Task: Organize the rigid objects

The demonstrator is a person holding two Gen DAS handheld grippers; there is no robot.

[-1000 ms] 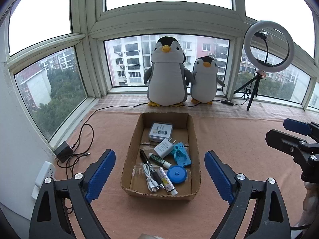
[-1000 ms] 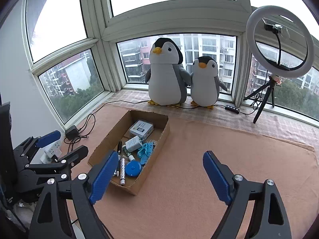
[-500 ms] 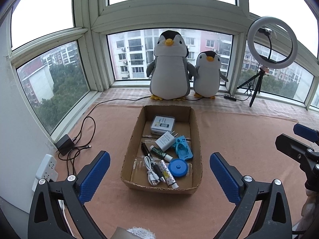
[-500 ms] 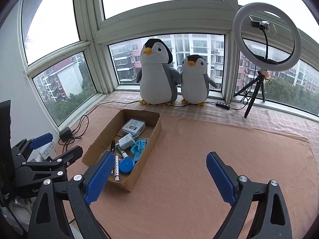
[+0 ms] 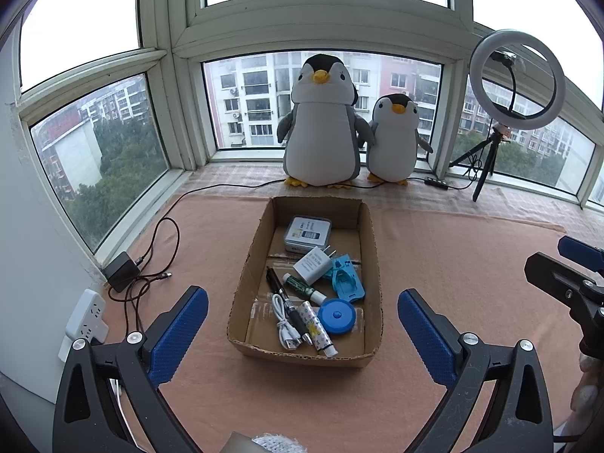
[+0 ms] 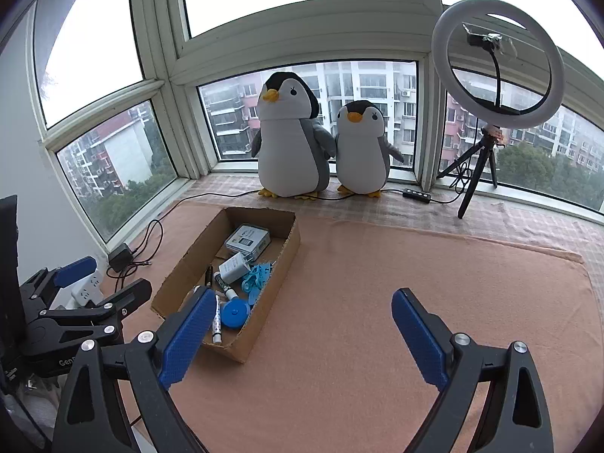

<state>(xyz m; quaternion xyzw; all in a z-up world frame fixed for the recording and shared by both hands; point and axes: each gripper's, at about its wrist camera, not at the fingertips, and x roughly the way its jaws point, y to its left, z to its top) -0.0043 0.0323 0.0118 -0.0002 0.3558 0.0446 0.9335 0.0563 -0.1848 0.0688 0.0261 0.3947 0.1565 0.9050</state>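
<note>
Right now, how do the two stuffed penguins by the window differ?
The left penguin is clearly taller and wider than the right penguin. The left penguin's head rises well above the right penguin's. Both stand upright side by side on the sill, facing the room, with white bellies, grey flippers, black caps and orange beaks.

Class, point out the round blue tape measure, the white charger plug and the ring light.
round blue tape measure [image 5: 336, 316], left wrist view, centre of its top face
white charger plug [image 5: 312, 264], left wrist view, its white body
ring light [image 6: 497, 61], right wrist view, its phone clamp stem
</note>
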